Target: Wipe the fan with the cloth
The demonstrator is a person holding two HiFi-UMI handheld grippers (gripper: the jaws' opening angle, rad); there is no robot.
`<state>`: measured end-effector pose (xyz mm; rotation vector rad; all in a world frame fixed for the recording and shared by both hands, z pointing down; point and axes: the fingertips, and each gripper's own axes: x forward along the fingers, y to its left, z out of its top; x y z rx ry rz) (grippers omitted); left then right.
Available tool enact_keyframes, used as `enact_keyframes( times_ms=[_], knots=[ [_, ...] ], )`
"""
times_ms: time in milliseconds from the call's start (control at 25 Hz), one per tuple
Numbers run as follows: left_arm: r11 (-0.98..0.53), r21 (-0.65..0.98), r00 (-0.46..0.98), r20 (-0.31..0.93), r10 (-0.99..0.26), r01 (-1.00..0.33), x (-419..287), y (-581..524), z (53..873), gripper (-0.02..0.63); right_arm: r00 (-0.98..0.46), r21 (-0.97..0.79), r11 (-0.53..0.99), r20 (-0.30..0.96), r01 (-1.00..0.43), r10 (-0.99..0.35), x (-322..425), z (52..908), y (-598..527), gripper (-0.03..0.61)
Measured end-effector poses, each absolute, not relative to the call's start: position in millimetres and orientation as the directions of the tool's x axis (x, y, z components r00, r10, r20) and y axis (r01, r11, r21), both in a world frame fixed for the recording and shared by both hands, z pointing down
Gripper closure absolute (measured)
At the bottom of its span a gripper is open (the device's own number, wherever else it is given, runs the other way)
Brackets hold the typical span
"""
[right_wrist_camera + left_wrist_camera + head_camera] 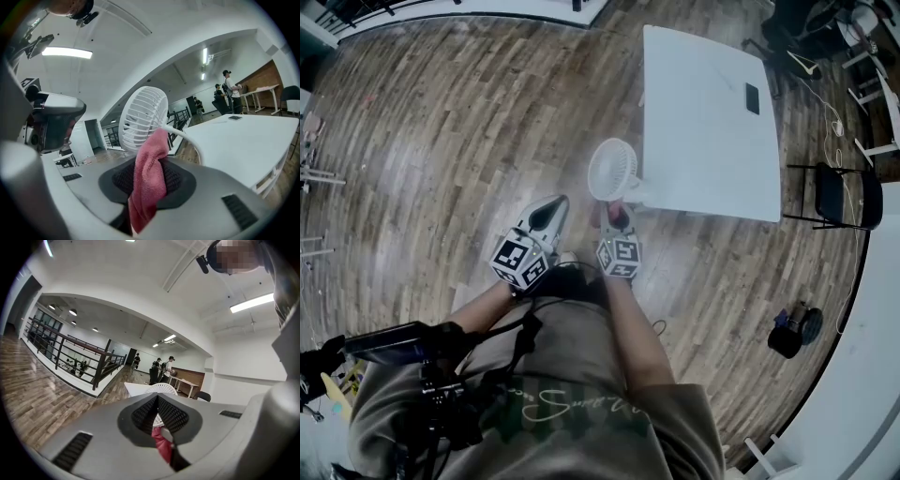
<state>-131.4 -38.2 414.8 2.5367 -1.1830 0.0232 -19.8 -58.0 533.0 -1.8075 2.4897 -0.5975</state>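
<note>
1. Fan (612, 171), at the table's (703, 122) near edge: white throughout, with a grille of radial ribs.
2. Table: plain white top, with a small black rectangle (753, 97) on it.
3. Cloth (149, 180): plain pink-red.
4. Left gripper (548, 214) and right gripper (617, 214): grey shells, black cross-hatched pads (174, 181).
5. Cubes (521, 262): white faces with black square markers.
6. Floor (441, 141) around the table: brown wood planks with streaked grain.
7. Chair (839, 197) beside the table: black.
</note>
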Motion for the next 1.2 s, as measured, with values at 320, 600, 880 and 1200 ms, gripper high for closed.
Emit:
enact_keyframes(
  times_ms=[320, 600, 880, 1200],
  knots=[
    [-0.609, 0.303, 0.666, 0.138, -0.733, -0.733, -117.1, -40.9, 405.5, 0.595, -0.356, -0.295, 0.281, 0.242, -0.913, -0.902, -14.2, 540.2, -51.8, 0.471],
    [-0.629, 0.313, 0.687, 0.123, -0.717, -0.712, -93.1, -45.3, 400.2, 0.595, -0.142, -0.324, 0.100, 0.109, -0.941, -0.984, 65.7, 472.9, -59.6, 0.472],
    [-0.622, 0.331, 0.683, 0.107, -0.723, -0.710, -87.8, -50.6, 398.4, 0.595, -0.078, -0.372, 0.080, -0.021, -0.925, -0.997, 105.8, 406.3, -108.2, 0.471],
    [-0.592, 0.342, 0.656, 0.110, -0.746, -0.730, -86.2, -52.8, 398.8, 0.595, -0.187, -0.385, 0.182, -0.023, -0.905, -0.982, 75.2, 397.9, -130.2, 0.469]
  ],
)
